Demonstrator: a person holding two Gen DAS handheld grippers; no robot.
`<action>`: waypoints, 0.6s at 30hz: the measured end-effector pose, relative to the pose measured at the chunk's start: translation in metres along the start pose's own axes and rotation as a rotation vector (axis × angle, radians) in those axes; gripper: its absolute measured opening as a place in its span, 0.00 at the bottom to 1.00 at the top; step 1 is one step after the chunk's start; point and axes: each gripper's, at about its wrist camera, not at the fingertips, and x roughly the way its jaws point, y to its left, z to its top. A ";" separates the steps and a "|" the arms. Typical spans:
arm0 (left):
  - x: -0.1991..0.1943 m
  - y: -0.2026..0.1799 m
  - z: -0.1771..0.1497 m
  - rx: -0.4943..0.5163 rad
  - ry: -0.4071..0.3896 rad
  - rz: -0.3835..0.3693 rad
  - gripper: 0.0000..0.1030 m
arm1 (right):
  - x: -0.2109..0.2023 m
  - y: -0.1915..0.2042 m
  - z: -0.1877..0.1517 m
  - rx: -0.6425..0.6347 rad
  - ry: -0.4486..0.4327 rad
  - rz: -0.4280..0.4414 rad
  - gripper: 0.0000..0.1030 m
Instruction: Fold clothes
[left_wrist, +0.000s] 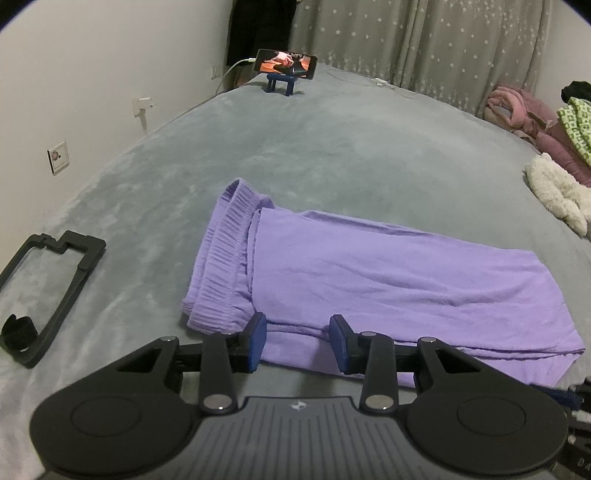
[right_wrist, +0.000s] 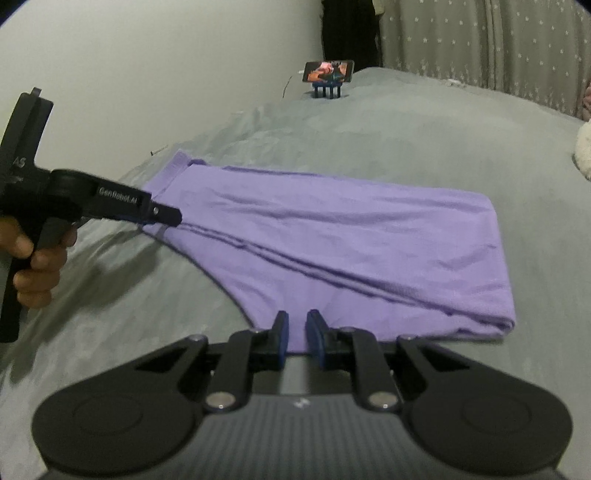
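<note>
Purple pants (left_wrist: 388, 273) lie folded flat on the grey bed (left_wrist: 295, 147), with the ribbed waistband (left_wrist: 221, 258) at the left. My left gripper (left_wrist: 299, 341) is open over their near edge, just right of the waistband, and the cloth lies flat between its blue pads (left_wrist: 258, 339). The right wrist view shows the left gripper (right_wrist: 166, 216) side on, in a hand (right_wrist: 33, 266), its tip at the pants' (right_wrist: 332, 236) left end. My right gripper (right_wrist: 297, 332) is at the near edge, jaws almost together, with purple cloth filling the narrow gap.
A phone on a blue stand (left_wrist: 284, 64) sits at the far end of the bed, with a white cable. A black frame-like holder (left_wrist: 55, 288) lies at the left. Pink (left_wrist: 517, 110), green (left_wrist: 576, 125) and white fluffy (left_wrist: 554, 192) clothes are piled at the right. A wall borders the left side.
</note>
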 end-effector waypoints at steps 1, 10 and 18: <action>-0.001 0.001 0.000 -0.008 -0.004 -0.003 0.35 | -0.002 -0.001 -0.001 0.001 0.004 0.004 0.13; -0.010 -0.012 -0.002 0.017 -0.082 -0.045 0.35 | -0.036 -0.035 0.003 0.143 -0.100 -0.081 0.18; 0.007 -0.032 -0.005 0.055 -0.083 -0.060 0.35 | -0.048 -0.073 -0.002 0.345 -0.159 -0.142 0.26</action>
